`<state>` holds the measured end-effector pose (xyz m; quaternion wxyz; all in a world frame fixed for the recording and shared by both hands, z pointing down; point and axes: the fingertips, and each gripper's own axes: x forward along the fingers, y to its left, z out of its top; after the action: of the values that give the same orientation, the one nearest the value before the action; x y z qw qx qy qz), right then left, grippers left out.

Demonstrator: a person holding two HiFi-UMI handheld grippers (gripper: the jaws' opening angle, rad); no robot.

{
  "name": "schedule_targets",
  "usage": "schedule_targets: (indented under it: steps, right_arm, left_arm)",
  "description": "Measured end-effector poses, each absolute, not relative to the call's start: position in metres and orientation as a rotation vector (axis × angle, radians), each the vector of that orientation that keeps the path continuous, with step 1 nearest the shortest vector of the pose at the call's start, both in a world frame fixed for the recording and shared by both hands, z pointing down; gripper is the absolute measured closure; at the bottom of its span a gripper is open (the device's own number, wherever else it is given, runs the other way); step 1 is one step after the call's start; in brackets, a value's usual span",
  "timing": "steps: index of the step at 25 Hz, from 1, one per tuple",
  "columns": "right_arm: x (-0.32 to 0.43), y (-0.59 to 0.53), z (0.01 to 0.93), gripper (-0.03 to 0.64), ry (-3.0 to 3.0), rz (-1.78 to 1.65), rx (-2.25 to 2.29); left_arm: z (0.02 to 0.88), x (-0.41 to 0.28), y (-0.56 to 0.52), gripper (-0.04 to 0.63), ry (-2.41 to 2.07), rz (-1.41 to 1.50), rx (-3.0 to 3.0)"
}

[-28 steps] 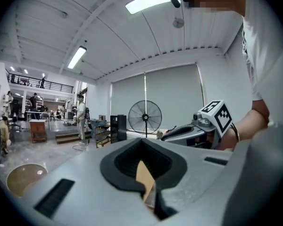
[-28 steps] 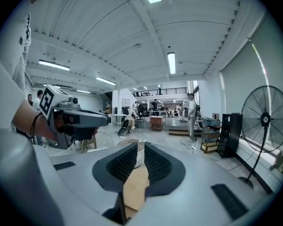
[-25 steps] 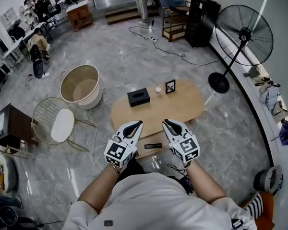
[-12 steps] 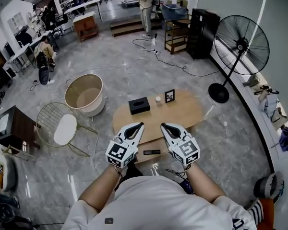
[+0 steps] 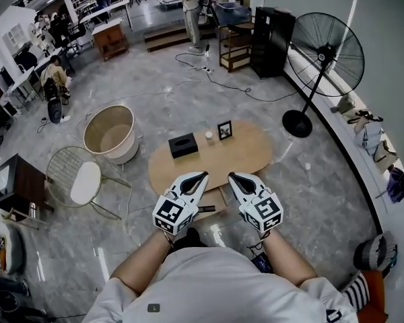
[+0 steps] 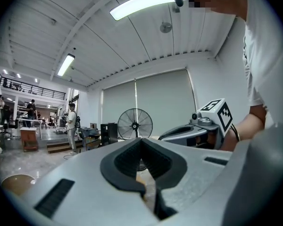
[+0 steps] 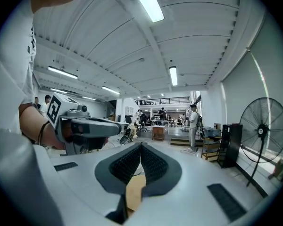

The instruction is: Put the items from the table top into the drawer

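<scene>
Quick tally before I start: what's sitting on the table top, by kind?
Black box: 1
Small white item: 1
Picture frame: 1
Total: 3

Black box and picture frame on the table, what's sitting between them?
A small white round thing stands between the black box and the picture frame. The head view shows it.
</scene>
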<state>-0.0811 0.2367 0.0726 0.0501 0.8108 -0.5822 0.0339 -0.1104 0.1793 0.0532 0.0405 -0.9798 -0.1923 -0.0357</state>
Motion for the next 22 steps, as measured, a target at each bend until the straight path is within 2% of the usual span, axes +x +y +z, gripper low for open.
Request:
schedule_targets:
  steps: [9,22]
  right_arm:
    - [-0.054,0.243,0.084,0.588,-1.724,0.157,2.515]
    - [0.043,0.171,0.082,0.588,-1.757,0.165,2.5]
  left_arm:
    - [0.061,-0.075,0.183,0.586,-0.663,-0.117,-3.001]
    - [0.065,0.023,0.118,0.586,-0.662,-0.125,-3.026]
